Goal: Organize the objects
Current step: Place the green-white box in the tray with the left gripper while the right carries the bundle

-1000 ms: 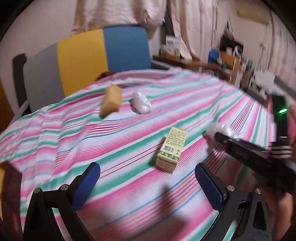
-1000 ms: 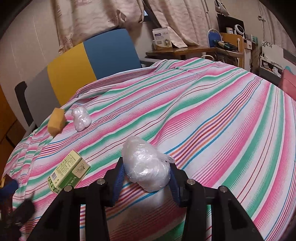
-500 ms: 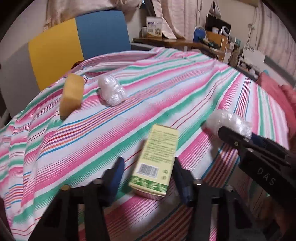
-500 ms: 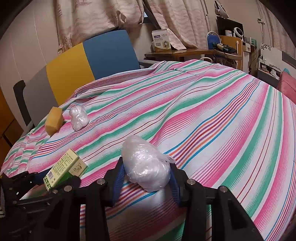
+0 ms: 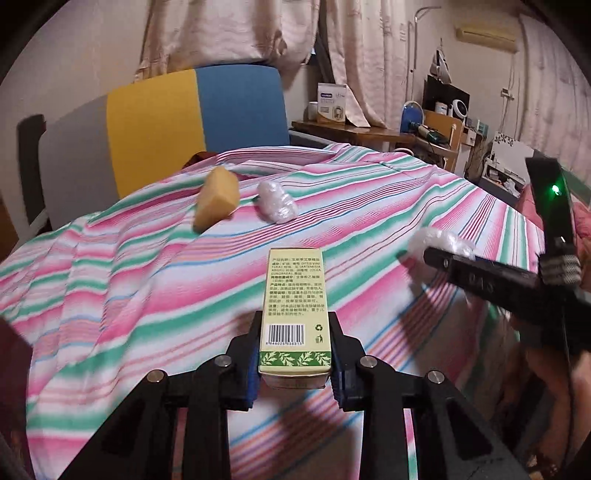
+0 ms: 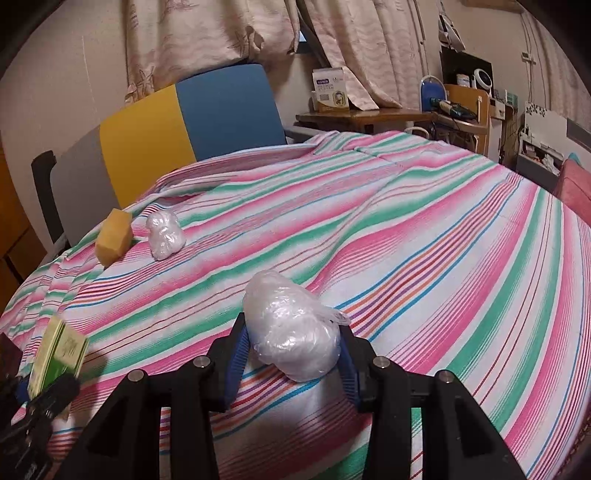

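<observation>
My left gripper (image 5: 294,354) is shut on a pale yellow-green box (image 5: 293,310) with a barcode and holds it above the striped cloth (image 5: 147,295); the box also shows in the right wrist view (image 6: 57,354). My right gripper (image 6: 291,354) is shut on a clear plastic bag bundle (image 6: 291,328), seen in the left wrist view (image 5: 443,242) at the right. A yellow sponge (image 5: 216,203) and a second plastic bundle (image 5: 277,201) lie side by side at the far left of the cloth; they also show in the right wrist view, the sponge (image 6: 112,242) and the bundle (image 6: 164,234).
A chair back in grey, yellow and blue (image 5: 166,136) stands behind the table. A wooden desk with boxes and clutter (image 5: 369,129) is at the back right. Curtains (image 6: 221,29) hang behind.
My left gripper closed on the box and lifted it off the cloth. My right gripper kept its hold on the plastic bundle and barely moved.
</observation>
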A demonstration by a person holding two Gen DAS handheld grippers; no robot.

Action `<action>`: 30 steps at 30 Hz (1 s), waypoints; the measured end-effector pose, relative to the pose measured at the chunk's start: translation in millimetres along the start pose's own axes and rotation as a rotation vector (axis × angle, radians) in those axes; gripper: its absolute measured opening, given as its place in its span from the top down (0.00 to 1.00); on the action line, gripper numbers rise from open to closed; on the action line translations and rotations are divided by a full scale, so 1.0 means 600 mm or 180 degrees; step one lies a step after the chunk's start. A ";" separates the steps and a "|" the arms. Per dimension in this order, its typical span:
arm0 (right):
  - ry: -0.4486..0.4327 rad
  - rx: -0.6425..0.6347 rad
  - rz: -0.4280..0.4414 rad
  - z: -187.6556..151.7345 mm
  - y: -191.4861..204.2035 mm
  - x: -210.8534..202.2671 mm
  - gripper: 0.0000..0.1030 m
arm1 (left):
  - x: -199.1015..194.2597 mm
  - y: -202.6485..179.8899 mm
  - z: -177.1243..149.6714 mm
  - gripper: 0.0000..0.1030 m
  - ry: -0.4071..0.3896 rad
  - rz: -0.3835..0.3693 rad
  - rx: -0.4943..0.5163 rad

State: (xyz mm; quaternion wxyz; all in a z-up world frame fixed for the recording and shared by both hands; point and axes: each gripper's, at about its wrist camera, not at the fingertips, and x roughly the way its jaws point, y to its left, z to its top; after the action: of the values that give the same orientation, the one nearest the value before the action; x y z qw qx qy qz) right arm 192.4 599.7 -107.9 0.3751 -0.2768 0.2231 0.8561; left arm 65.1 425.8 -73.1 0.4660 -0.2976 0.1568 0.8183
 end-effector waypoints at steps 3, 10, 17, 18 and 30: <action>-0.0071 -0.0143 0.0001 0.001 0.015 -0.008 0.57 | -0.013 0.024 -0.017 0.71 0.0029 0.0006 -0.0166; -0.0215 -0.0688 0.0060 -0.012 0.080 -0.035 0.58 | -0.043 0.080 -0.067 0.71 0.0139 0.0014 -0.0592; -0.0132 -0.0885 0.0430 -0.047 0.143 -0.068 0.58 | -0.076 0.075 -0.113 0.71 0.0020 0.0098 -0.0366; -0.0129 -0.0884 0.0481 -0.052 0.151 -0.073 0.58 | -0.079 0.073 -0.117 0.71 0.0000 0.0089 -0.0361; -0.0004 -0.0737 0.0661 -0.097 0.192 -0.070 0.58 | -0.174 0.099 -0.163 0.71 -0.0174 0.0163 -0.0473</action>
State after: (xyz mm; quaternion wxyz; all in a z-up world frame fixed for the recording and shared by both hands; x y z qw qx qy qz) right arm 145.6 472.3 -104.7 0.2502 -0.2931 0.1501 0.9104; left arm 88.1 272.9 -83.9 0.4257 -0.3048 0.0904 0.8472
